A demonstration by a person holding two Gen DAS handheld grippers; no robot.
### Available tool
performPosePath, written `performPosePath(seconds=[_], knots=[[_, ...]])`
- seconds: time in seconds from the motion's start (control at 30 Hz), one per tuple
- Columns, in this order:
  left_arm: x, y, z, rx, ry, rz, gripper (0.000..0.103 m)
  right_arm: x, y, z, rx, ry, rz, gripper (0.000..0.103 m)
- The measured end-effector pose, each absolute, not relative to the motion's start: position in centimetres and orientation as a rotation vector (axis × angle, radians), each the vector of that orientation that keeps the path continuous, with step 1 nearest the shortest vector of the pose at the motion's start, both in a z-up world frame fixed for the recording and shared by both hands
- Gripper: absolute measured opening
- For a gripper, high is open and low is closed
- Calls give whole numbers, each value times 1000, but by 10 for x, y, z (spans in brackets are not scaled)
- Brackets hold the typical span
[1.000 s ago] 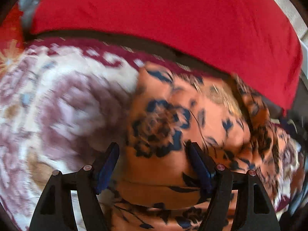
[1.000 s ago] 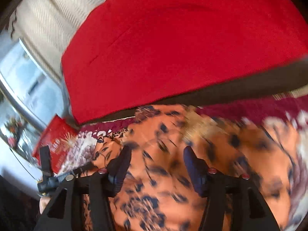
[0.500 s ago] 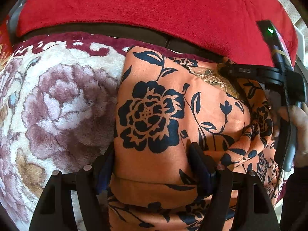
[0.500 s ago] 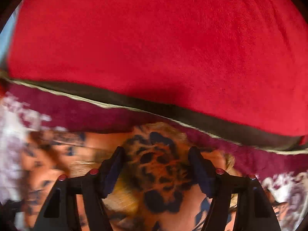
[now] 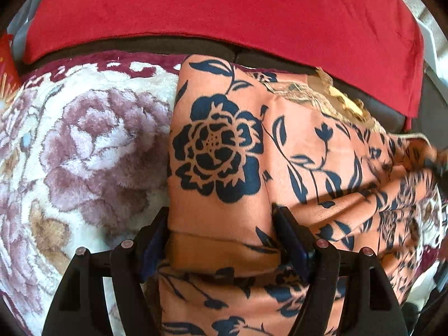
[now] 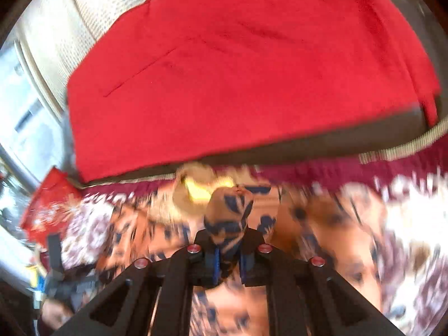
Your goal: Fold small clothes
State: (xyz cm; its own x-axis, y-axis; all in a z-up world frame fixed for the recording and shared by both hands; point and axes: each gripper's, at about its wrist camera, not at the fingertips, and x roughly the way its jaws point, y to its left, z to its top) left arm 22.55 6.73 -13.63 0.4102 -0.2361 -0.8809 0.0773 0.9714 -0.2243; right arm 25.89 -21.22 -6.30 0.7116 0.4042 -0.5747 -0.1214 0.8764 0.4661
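An orange garment with dark blue flower print (image 5: 224, 156) lies partly folded on a plush floral blanket (image 5: 84, 151). My left gripper (image 5: 221, 224) is open, its blue fingers (image 5: 291, 232) straddling the garment's folded near edge and pressing down on it. My right gripper (image 6: 228, 240) is shut on a bunched fold of the same garment (image 6: 229, 212) and holds it up off the blanket. The right wrist view is blurred by motion. The garment's gold-trimmed edge (image 5: 336, 95) shows at the far side.
A red cushion (image 5: 224, 8) on a dark sofa edge runs along the far side, also in the right wrist view (image 6: 246, 72). A red packet (image 6: 47, 204) lies at the far left. The left gripper's body and my hand show at lower left (image 6: 56, 280).
My right gripper has closed on a fold of the garment and swung back leftward, lifting the cloth. It has left the left wrist view. My left gripper has stayed put.
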Motion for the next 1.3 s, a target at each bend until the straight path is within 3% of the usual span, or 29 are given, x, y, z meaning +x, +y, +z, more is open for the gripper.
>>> performPosePath(seconds=[0.13,0.17,0.23,0.27,0.4,0.5,0.63,0.7,0.8,0.87,1.0,1.1,1.2,1.3], knots=[[212,68,-136,-143,1128,-206,76,223,-237,-117,605,834,451,17],[209,70,-134,-155,1127,-208,76,214,-249,-129,692,837,469,24],[208,77,-132,-192,1128,-218,76,204,-269,-137,806,826,449,52],[208,81,-131,-217,1132,-221,76,197,-281,-134,870,783,445,75],[208,93,-123,-291,1091,-221,76,182,-314,-110,947,567,460,77],[207,91,-109,-292,1026,-246,76,199,-313,-107,923,572,418,77],[207,69,-107,-172,1019,-238,76,240,-295,-122,862,701,402,74],[205,60,-111,-130,1036,-231,76,261,-275,-133,808,776,390,47],[206,60,-112,-132,1038,-225,76,265,-254,-133,718,784,342,20],[209,60,-106,-152,1012,-213,76,258,-251,-113,708,697,376,9],[206,64,-80,-185,880,-225,76,232,-252,-60,655,448,420,8],[204,49,-76,-152,832,-231,76,227,-257,-47,620,369,367,8],[207,27,-89,-80,885,-260,76,244,-270,-67,592,426,246,8],[214,5,-107,3,964,-260,76,274,-279,-106,642,651,183,10]])
